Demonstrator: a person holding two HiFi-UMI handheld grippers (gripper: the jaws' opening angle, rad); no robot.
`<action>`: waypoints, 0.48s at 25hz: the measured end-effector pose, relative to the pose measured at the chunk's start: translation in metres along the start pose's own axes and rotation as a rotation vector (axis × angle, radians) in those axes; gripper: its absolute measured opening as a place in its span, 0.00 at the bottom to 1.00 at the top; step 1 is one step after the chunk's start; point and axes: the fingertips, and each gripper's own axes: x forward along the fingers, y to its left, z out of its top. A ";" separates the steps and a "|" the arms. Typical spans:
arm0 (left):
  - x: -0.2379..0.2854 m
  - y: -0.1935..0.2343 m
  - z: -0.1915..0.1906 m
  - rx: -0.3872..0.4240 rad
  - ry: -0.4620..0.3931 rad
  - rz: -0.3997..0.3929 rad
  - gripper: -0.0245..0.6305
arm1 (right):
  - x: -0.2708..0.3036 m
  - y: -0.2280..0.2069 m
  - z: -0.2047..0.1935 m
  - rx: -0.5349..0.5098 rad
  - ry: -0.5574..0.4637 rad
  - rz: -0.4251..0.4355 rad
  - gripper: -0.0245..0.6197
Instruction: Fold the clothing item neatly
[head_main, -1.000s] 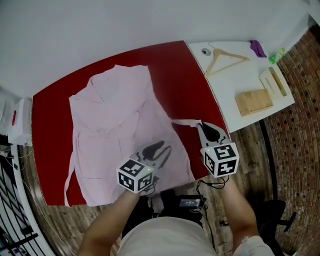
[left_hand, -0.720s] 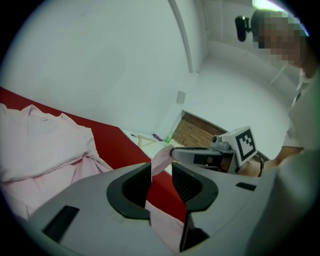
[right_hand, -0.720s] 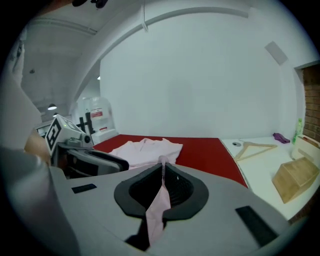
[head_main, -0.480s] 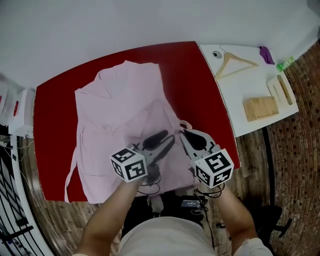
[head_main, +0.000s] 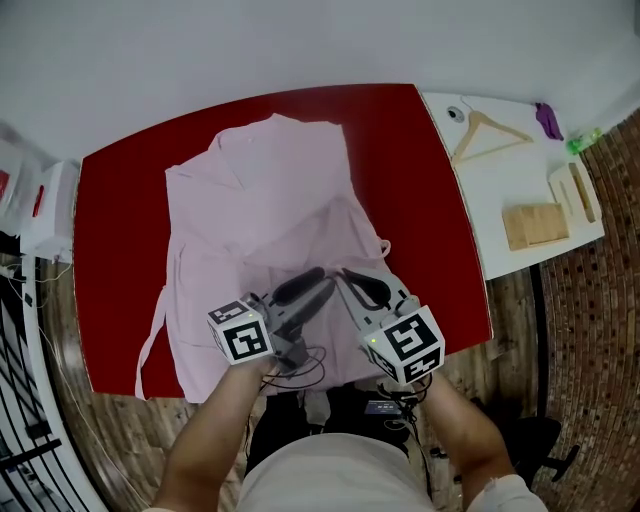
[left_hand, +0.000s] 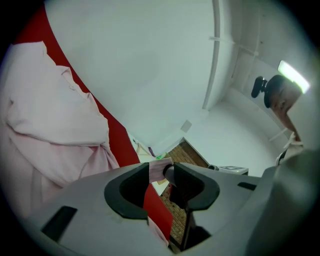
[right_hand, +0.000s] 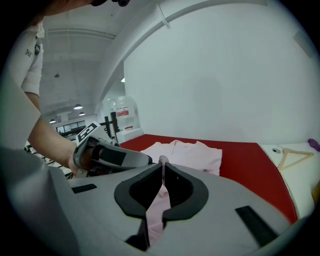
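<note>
Lying flat on a red table (head_main: 120, 200), a pale pink shirt (head_main: 260, 190) runs its long axis straight away from the person, with the collar at the far end towards the white wall and the hem at the near edge. In the head view the shirt's right-hand side is drawn up off the table and in over the middle of the garment, while the left-hand side lies flat with a narrow strip trailing along the near left corner. The right gripper (right_hand: 163, 161) has its jaws pressed together on a fold of the pink cloth, which hangs in a band between them. The left gripper (left_hand: 160, 171), just beside it over the shirt's near half, has just been opening its jaws; they stand spread, with red table showing through the gap and a small bit of pale cloth at their tips. A wooden hanger (head_main: 485, 130) lies on a white side table (head_main: 500, 190) to the right.
</note>
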 end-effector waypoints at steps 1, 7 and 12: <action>-0.007 0.002 0.002 0.003 -0.008 0.013 0.24 | 0.005 0.006 0.000 -0.001 0.006 0.007 0.08; -0.055 0.019 0.013 0.049 -0.036 0.114 0.24 | 0.034 0.033 0.005 -0.003 0.020 0.026 0.08; -0.097 0.034 0.022 0.062 -0.060 0.184 0.24 | 0.068 0.053 0.006 -0.001 0.046 0.019 0.08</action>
